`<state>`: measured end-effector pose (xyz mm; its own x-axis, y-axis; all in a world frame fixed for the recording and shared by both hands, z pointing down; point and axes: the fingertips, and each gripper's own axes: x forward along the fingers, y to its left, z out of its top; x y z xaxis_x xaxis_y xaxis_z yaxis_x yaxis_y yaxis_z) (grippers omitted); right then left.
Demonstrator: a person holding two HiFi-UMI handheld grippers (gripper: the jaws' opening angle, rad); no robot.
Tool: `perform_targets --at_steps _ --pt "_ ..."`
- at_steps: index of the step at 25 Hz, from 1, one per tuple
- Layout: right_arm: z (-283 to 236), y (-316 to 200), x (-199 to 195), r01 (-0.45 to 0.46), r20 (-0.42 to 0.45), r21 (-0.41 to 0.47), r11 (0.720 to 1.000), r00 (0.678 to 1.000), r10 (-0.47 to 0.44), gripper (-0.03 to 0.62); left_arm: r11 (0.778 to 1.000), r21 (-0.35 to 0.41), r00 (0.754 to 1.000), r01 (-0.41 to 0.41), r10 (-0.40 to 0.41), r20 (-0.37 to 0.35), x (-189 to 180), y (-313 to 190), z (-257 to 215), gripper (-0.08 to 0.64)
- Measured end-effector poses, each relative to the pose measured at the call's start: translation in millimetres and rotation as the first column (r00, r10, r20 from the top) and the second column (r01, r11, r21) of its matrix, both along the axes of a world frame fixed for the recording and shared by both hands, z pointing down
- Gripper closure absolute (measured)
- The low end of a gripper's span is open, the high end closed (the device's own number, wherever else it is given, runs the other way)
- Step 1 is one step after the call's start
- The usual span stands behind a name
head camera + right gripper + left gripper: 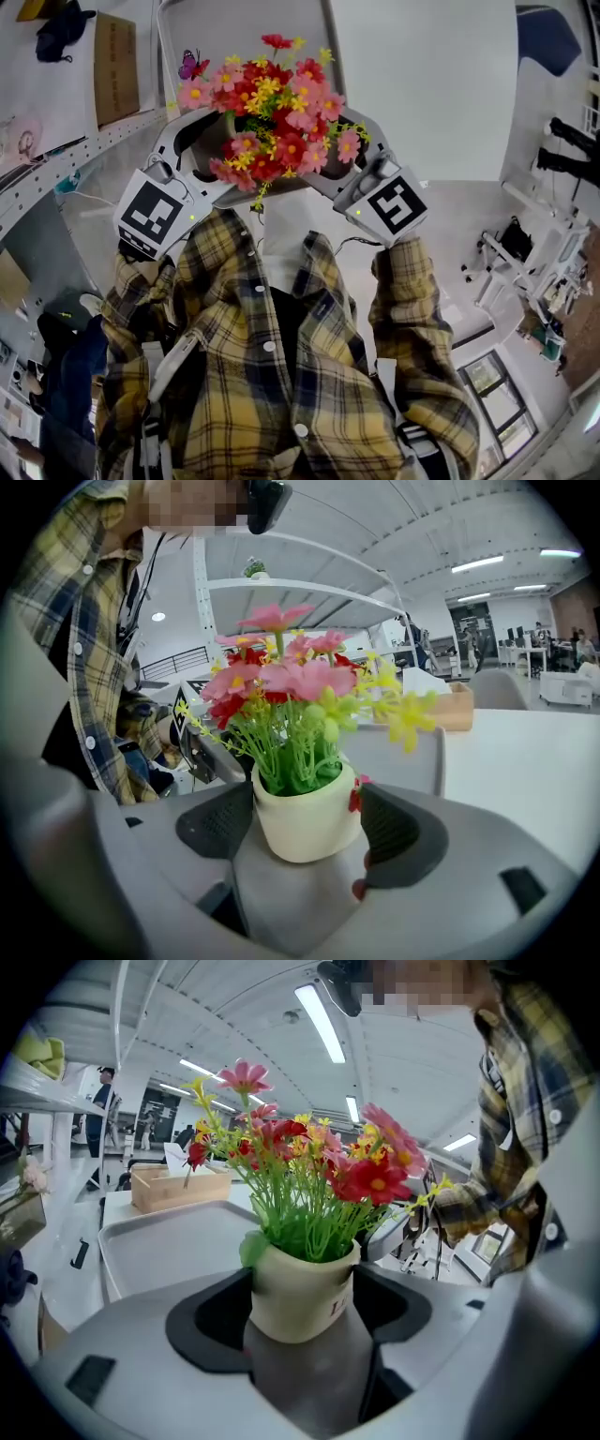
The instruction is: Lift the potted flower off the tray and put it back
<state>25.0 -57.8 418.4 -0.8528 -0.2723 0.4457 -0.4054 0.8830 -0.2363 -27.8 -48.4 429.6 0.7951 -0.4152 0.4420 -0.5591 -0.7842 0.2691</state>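
The potted flower, a cream pot of red, pink and yellow blooms, is held up in the air between both grippers. My left gripper grips the pot from one side, its dark pads pressed to the pot's walls. From the opposite side my right gripper is shut on the same pot. In the head view the left gripper and right gripper meet under the blooms, which hide the pot. The grey tray lies behind and below the pot on the table.
A wooden box stands beyond the tray on the white table. A white shelf frame rises behind. My checked shirt fills the lower head view. A person stands far off.
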Motion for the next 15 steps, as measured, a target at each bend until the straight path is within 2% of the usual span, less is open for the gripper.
perform_targets --at_steps 8,12,15 --pt "-5 10 -21 0.042 -0.006 0.034 0.999 0.999 -0.042 0.247 1.0 0.008 1.0 -0.014 0.015 -0.028 -13 9 -2 0.233" --pt "-4 6 -22 0.083 -0.018 0.065 0.994 0.996 -0.082 0.247 0.999 0.015 0.999 -0.034 0.034 -0.005 -8 6 3 0.233" --pt "-2 4 -20 0.077 -0.016 0.076 0.994 0.997 -0.076 0.247 0.999 0.016 0.999 -0.037 0.037 -0.001 -6 5 6 0.233"
